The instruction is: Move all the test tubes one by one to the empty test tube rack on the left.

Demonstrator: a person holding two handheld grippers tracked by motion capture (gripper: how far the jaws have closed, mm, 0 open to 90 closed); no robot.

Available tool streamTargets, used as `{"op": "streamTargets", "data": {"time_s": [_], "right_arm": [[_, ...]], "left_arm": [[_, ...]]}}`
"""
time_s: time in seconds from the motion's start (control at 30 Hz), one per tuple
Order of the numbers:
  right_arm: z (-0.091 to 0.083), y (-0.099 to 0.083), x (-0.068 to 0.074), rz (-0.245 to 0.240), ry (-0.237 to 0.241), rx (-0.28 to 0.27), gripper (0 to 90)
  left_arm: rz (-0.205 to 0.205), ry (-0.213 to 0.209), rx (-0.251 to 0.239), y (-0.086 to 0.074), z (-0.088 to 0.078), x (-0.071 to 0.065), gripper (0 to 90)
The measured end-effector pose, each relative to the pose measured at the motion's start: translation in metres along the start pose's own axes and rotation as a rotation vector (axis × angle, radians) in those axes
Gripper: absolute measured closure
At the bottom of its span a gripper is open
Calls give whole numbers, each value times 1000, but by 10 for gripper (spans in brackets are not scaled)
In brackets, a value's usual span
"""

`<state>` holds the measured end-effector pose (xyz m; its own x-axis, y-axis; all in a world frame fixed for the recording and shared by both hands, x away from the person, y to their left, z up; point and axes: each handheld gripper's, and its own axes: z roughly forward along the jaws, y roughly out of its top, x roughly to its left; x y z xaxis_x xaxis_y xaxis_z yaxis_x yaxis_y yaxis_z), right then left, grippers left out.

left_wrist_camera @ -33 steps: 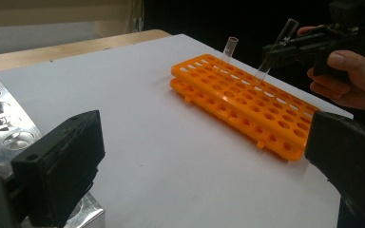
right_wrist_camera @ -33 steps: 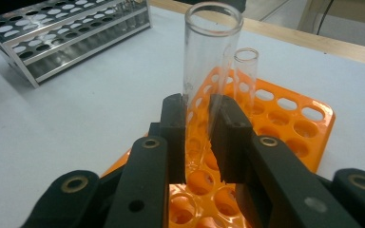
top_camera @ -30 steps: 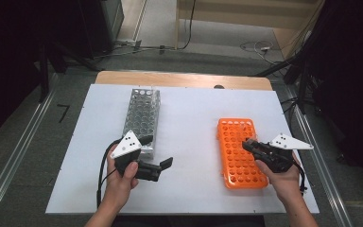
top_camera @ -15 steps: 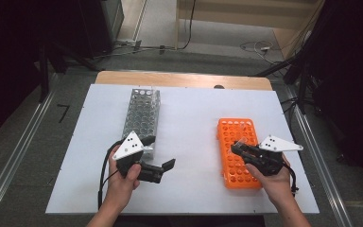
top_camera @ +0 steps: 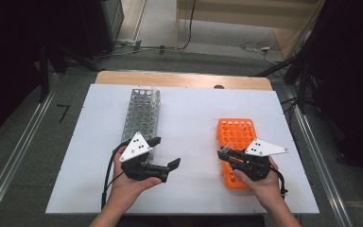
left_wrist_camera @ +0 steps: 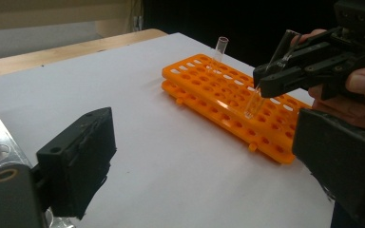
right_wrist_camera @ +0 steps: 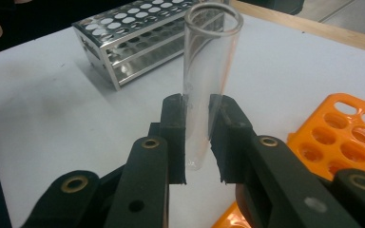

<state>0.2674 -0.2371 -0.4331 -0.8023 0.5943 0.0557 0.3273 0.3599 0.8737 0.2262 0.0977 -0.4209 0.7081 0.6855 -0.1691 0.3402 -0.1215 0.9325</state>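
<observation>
Work is just starting: we are pinching one glass tube [right_wrist_camera: 204, 85] in our right gripper [right_wrist_camera: 197, 142], maybe lifting it from the orange rack [top_camera: 236, 135]; our left gripper [top_camera: 163, 153], wide open and empty, has just been closing a little beside the metal rack [top_camera: 142, 113].

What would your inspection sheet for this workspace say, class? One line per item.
Surface: white table, wooden edge at its far side.
Job's things: glass tube held upright; orange rack holds another tube; steel rack stands apart.
Clutter: nothing seen.
Grippers: right gripper clamps the glass tube above the orange rack; left gripper has nothing between its jaws, which have just been closing a little.
Cables: black cable trails from the left gripper.
Surroundings: grey floor, metal rails, dark equipment.
</observation>
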Motion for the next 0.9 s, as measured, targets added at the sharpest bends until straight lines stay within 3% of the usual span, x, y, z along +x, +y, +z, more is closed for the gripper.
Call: {"op": "streamTargets", "data": {"time_s": [0.9], "right_arm": [[30, 4, 46, -67, 114, 54, 741]], "left_arm": [[20, -110, 4, 3, 16, -25, 253]]}}
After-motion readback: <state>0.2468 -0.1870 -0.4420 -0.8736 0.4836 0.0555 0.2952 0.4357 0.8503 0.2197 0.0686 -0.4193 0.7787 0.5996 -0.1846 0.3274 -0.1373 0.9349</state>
